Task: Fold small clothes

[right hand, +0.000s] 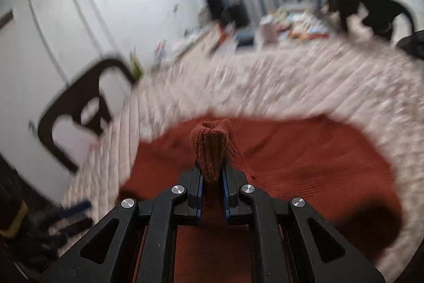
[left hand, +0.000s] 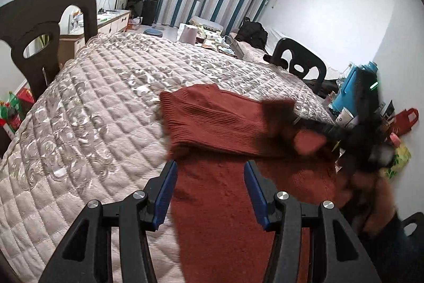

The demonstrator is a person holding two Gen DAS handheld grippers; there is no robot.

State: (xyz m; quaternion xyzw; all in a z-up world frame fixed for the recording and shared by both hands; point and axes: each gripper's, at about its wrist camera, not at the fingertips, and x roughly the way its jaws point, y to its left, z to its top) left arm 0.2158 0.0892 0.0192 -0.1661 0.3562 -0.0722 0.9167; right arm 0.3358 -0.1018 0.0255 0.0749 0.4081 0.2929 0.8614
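Right tool (right hand: 212,174) pinches a ribbed cuff of the rust-red knit garment (right hand: 291,150) spread on the quilted bed (left hand: 92,97) just ahead, apparently to fold that sleeve over, while left tool (left hand: 210,192) hovers half-open above the cloth, gripping nothing.

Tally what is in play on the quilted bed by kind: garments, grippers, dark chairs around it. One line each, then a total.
Rust-red knit garment: 1
Grippers: 2, the left gripper open over the garment, the right gripper shut on a ribbed fold of it
Dark chairs: 3, two at the left and one at the far right
Total: 6
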